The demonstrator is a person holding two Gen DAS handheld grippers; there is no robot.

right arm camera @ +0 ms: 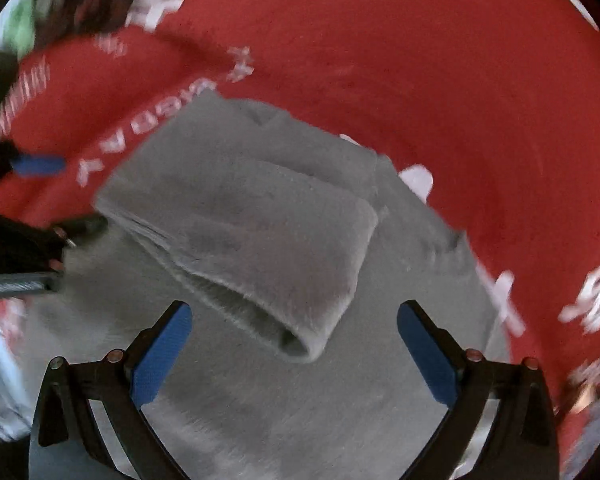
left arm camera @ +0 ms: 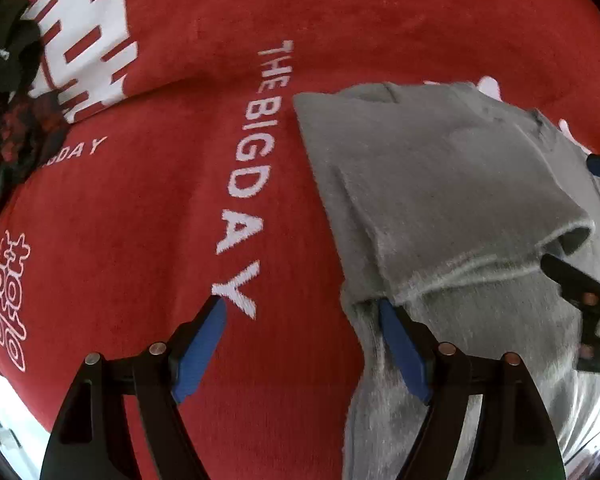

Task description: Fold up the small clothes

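While I point both tools steeply down, the scene reads as follows.

Surface: a red cloth with white lettering "THE BIG DAY" and white Chinese characters covers whatever lies beneath; I cannot tell whether that is a desk.

Garment: a small grey garment of fuzzy knit lies on the red cloth, to the right of the lettering in my left view and in the middle of my right view.

Fold: one flap of the garment is turned over onto the rest, with a raw pale hem along its edge and a rounded open end near the lower middle of my right view.

Left hand-held gripper: its blue pads stand spread wide with nothing pinched; the left pad is over bare red cloth, the right pad at the garment's edge.

Right hand-held gripper: jaws spread wide, hovering over the grey fabric, with the rolled end of the flap between the pads but not gripped.

Sharpness: my right view is smeared with blur.
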